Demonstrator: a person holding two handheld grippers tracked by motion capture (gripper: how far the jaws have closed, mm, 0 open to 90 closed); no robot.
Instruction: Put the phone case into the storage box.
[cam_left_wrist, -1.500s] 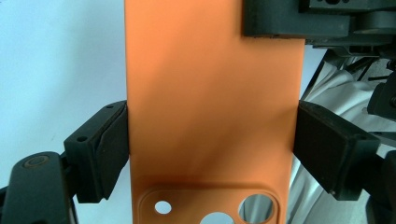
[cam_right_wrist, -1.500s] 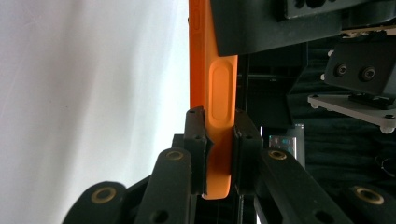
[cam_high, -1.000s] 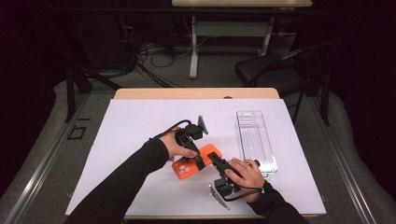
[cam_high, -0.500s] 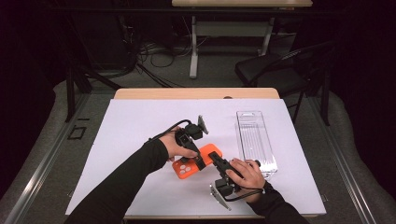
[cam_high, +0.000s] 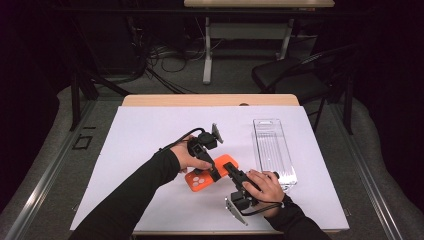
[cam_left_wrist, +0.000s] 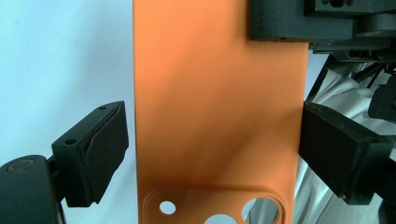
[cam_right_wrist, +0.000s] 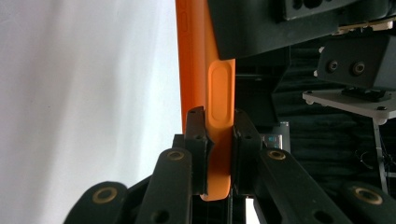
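While pinched at one edge by the right claw, orange phone case sits near the middle of the white worktop, camera cut-outs toward the person, much as a second ago. Seen along the right gripper view, gripped thin edge-on between two black pads pressed tight on it, side-button bump just above them. Framed in the left gripper view by the left claw: jaws spread on either side of the case's width, left pad apart from the edge, right pad at or just beside the other edge; have just been opening a little further, with the case between them. No shift of either hand from the earlier frames. Farther right on the worktop, well apart, clear plastic tray lying lengthwise, unchanged
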